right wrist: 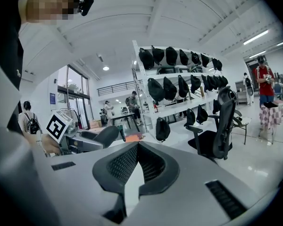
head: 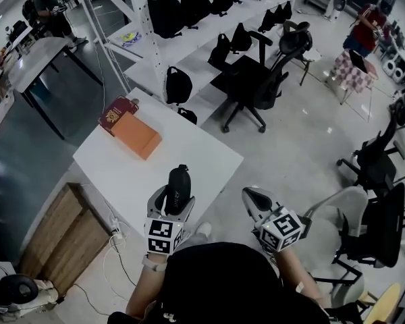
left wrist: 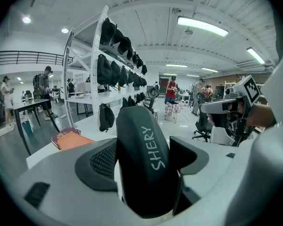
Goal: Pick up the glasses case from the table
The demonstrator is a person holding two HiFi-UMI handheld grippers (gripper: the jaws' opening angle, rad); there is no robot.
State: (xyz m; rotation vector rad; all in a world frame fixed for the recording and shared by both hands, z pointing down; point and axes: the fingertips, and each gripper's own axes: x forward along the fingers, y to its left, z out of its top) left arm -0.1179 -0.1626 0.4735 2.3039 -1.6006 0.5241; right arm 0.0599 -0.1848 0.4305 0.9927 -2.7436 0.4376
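Black, with the white word "SHERY" running along its side, the glasses case (head: 180,181) is gripped between the jaws of the left tool (head: 175,201). In the left gripper view the textured pads (left wrist: 102,161) press on it from both sides, and its rounded end points up and away from the camera. From the head view the case sits over the 6 o'clock corner of the white tabletop (head: 189,147). Whether it touches the surface cannot be told.

The right tool (right wrist: 137,147) is clenched on nothing, its two pads meeting at the tips. It is at 3 o'clock from the left tool, off the tabletop and above the pale floor (head: 304,147). The two tools are apart and point roughly the same way, toward 12 o'clock.

At 11 o'clock from the case, well apart from it, an orange box (head: 138,136) lies on the tabletop. A maroon book (head: 115,112) touches the box's far side. Beyond the tabletop's 12 o'clock edge a black backpack (head: 178,85) hangs on a white rack (head: 152,59). A black office chair (head: 255,81) stands at 2 o'clock.
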